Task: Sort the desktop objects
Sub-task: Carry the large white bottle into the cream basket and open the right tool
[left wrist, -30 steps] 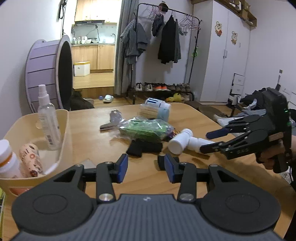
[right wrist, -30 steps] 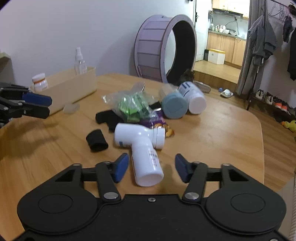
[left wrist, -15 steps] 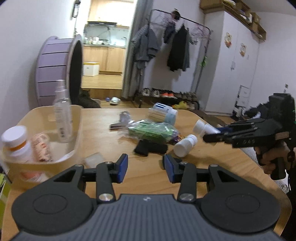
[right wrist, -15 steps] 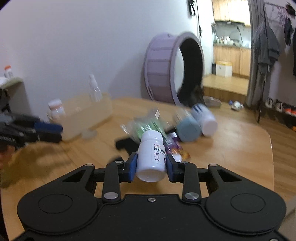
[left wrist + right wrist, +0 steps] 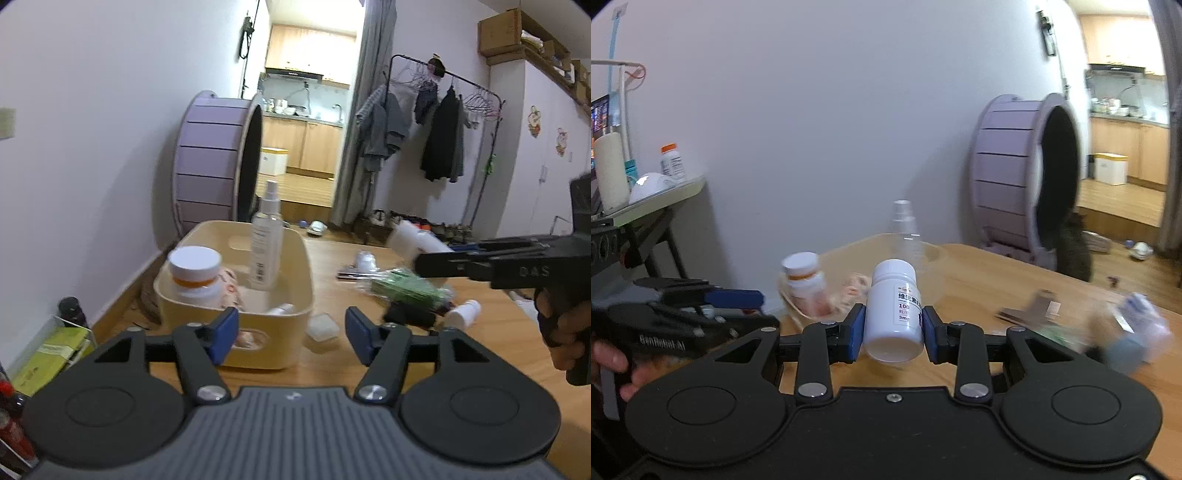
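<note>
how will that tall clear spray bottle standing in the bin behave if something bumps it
The spray bottle is tall and narrow on a small base, so a knock would likely tip it. It looks like thin clear plastic, probably light. Its smooth round body would likely roll once down, though the cream bin walls should contain it.

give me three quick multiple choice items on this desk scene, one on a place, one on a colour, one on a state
1. Where does the clear spray bottle stand?
A. in the cream bin
B. on the floor
C. on the clothes rack

2. What colour is the band under the cap of the jar in the bin?
A. green
B. orange
C. blue

3. What is between the right claw pads?
A. nothing
B. a black roll
C. a white pill bottle

Answers: 1 A, it rises upright from inside the bin. 2 B, the orange ring shows below the white cap. 3 C, both blue pads press its sides.
</note>
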`<state>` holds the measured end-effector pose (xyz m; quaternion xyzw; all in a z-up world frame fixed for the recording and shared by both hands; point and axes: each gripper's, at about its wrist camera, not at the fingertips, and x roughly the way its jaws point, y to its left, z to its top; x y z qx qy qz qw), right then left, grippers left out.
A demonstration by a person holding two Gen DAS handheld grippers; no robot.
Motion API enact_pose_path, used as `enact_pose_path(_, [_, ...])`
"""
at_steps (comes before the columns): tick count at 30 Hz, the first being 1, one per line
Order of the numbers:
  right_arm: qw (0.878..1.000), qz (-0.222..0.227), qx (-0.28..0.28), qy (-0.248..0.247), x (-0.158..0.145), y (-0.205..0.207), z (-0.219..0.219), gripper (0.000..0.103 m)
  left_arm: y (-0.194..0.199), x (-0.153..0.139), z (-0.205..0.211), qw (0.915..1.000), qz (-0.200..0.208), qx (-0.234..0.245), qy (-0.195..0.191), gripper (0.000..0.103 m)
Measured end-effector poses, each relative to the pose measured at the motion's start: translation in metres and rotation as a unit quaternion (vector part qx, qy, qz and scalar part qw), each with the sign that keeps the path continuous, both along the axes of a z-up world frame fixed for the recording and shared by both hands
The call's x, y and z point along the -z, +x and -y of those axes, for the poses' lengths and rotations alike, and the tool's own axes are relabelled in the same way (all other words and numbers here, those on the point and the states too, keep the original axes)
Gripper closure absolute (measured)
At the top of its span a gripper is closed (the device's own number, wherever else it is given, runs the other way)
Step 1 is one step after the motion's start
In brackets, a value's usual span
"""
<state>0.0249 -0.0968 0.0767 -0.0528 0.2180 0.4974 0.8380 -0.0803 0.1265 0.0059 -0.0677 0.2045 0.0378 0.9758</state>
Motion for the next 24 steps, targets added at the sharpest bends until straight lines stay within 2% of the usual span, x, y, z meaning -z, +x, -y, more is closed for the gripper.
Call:
enact_pose_path(4, [0.999,-0.023,-0.027,-0.001,-0.001,0.007,-0.034,0.07,0.0,0.001,-0.006,0.9999,-0.004,-0.015,0.0,0.034])
enact_pose_path(12, [0.998,-0.049,-0.04,-0.017,0.005,0.016,-0.072,0.07,-0.009,-0.001,-0.017,0.9997,0.002,-0.019,-0.018,0.034])
enact_pose_path(14, [0.998,-0.046,-0.035,-0.025,0.009,0.015,-0.083,0.063,-0.011,-0.001,-0.019,0.9996,0.003,-0.018,-0.022,0.034])
enact_pose_path(15, [0.998,-0.046,-0.03,-0.03,0.011,0.015,-0.088,0.049,-0.012,-0.001,-0.019,0.9996,0.004,-0.018,-0.023,0.034])
enact_pose_path(16, [0.998,-0.042,-0.026,-0.033,0.012,0.015,-0.09,0.04,-0.013,-0.001,-0.02,0.9995,0.004,-0.017,-0.025,0.034])
enact_pose_path(19, [0.999,-0.027,-0.018,-0.036,0.011,0.012,-0.088,0.04,-0.014,-0.001,-0.02,0.9995,0.002,-0.016,-0.028,0.033])
enact_pose_path(24, [1.0,-0.009,0.016,-0.023,0.0,0.008,-0.052,0.04,-0.013,0.0,-0.017,0.9994,0.002,0.002,-0.035,0.033])
